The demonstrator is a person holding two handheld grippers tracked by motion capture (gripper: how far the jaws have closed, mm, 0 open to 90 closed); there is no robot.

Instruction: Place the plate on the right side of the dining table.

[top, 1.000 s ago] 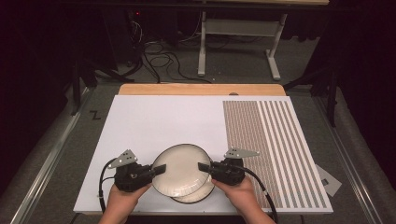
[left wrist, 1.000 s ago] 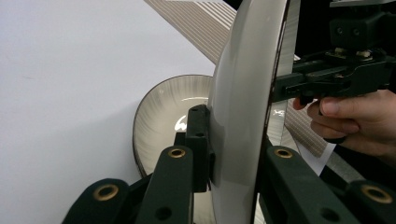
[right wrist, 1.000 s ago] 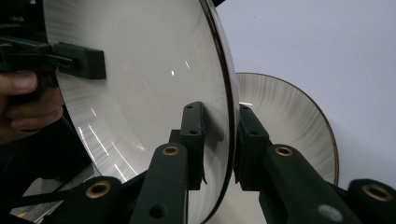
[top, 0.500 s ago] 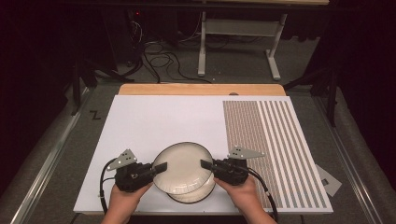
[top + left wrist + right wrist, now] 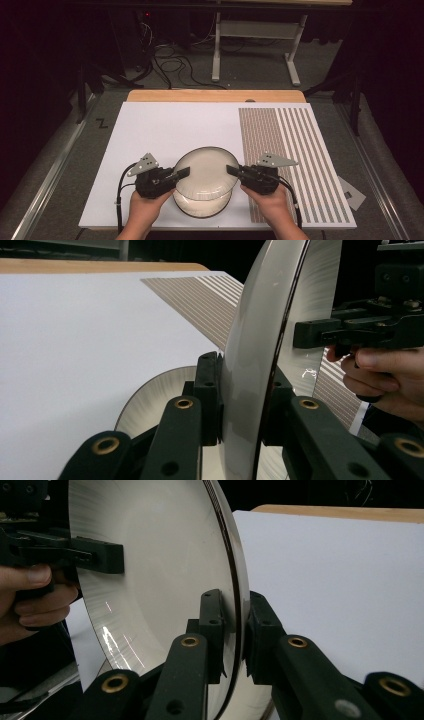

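A cream plate with a dark rim (image 5: 206, 172) hangs in the air near the front of the white board (image 5: 165, 130). My left gripper (image 5: 183, 173) is shut on its left rim and my right gripper (image 5: 233, 170) on its right rim. A second, similar plate (image 5: 202, 206) lies on the board just under it, partly covered. In the left gripper view the jaws (image 5: 245, 410) clamp the held plate (image 5: 260, 330) edge-on, with the lower plate (image 5: 155, 400) behind. In the right gripper view the jaws (image 5: 235, 630) pinch the rim of the plate (image 5: 150, 580).
The board's right part carries brown stripes (image 5: 285, 140). A wooden table edge (image 5: 215, 96) runs along the back. A small grey card (image 5: 352, 192) lies off the board's right front corner. Cables and a desk frame (image 5: 255, 45) stand on the floor beyond.
The held plate has risen a little and shifted away from me, uncovering more of the lower plate. Both grippers moved with it and stayed shut.
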